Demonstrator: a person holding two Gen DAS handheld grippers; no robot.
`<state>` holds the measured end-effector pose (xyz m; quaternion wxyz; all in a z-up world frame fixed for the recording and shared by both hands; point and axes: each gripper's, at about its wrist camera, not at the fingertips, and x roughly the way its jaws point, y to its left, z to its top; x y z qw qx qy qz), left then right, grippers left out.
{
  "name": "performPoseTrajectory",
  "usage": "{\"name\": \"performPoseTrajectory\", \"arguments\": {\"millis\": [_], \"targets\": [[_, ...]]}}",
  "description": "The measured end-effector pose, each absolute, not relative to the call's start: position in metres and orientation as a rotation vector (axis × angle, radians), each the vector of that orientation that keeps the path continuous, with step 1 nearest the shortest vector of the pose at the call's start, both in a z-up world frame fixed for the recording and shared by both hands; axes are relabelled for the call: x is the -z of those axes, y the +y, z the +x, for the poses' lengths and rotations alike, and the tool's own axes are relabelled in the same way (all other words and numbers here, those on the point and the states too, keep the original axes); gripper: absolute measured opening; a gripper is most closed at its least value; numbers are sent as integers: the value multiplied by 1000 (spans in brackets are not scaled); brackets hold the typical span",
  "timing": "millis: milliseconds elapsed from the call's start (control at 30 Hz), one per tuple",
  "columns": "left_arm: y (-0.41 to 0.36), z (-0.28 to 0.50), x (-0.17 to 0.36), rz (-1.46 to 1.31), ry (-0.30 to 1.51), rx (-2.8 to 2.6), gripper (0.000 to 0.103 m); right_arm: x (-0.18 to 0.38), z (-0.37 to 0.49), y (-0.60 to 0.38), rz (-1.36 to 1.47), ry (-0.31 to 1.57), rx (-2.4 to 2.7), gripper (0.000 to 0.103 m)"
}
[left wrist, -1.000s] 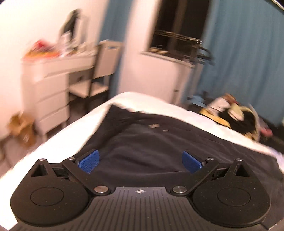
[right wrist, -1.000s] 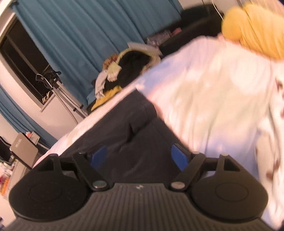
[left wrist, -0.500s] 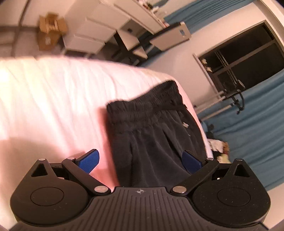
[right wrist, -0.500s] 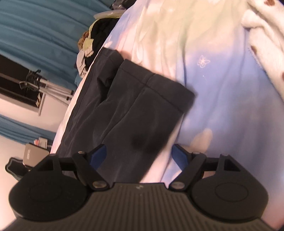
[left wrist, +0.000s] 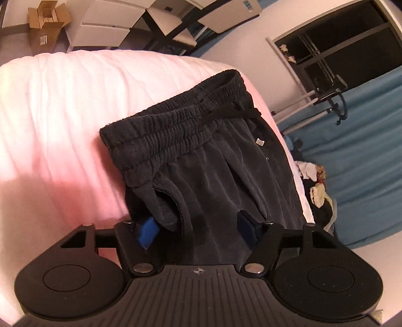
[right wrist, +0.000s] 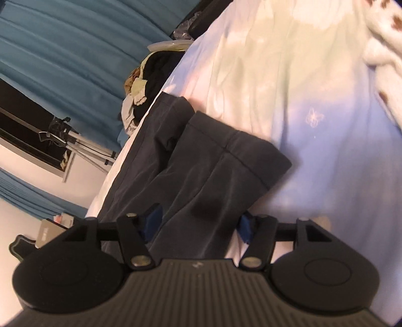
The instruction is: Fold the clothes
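Two grippers straddle one pair of black sweatpants (left wrist: 226, 161) laid flat on a bed (left wrist: 62, 113). Left gripper (left wrist: 197, 230) sits at the waist end: its jaws have just been closing, with the side pocket fold of the garment between them; the left blue pad (left wrist: 147, 232) lies against the fabric edge, the right pad rests on top of the cloth, and whether they already press the fold cannot be told. Elastic waistband (left wrist: 176, 120) is gathered in ridges, with a black drawstring (left wrist: 233, 113) trailing across it and a small metallic tag (left wrist: 260, 142) on the front panel; any writing on the tag is too small to read. Right gripper (right wrist: 198, 223) sits at the leg end: its jaws have also just been closing, with the nearer trouser leg (right wrist: 226, 176) between them; firm contact by the pads cannot be confirmed. Both leg hems lie side by side on a pale bedsheet (right wrist: 314, 100) printed with a small butterfly outline. Beyond the bed: teal curtains (left wrist: 364, 151), a heap of clothes (right wrist: 145, 83), a tripod (right wrist: 75, 143), a cardboard box (left wrist: 46, 22) bearing an unreadable label, white drawers (left wrist: 105, 27)
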<state>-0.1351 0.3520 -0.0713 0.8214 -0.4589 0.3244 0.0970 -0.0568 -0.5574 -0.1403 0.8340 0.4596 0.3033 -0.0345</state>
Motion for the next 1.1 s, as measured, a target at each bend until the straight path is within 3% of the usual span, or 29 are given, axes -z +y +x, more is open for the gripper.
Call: {"name": "performPoseTrajectory", "arguments": {"millis": [500, 1100], "targets": [[352, -128, 86, -991, 719, -199, 76, 110, -49, -518, 686, 740, 204, 63], [343, -116, 75, -928, 767, -247, 76, 108, -72, -521, 603, 729, 192, 63]]}}
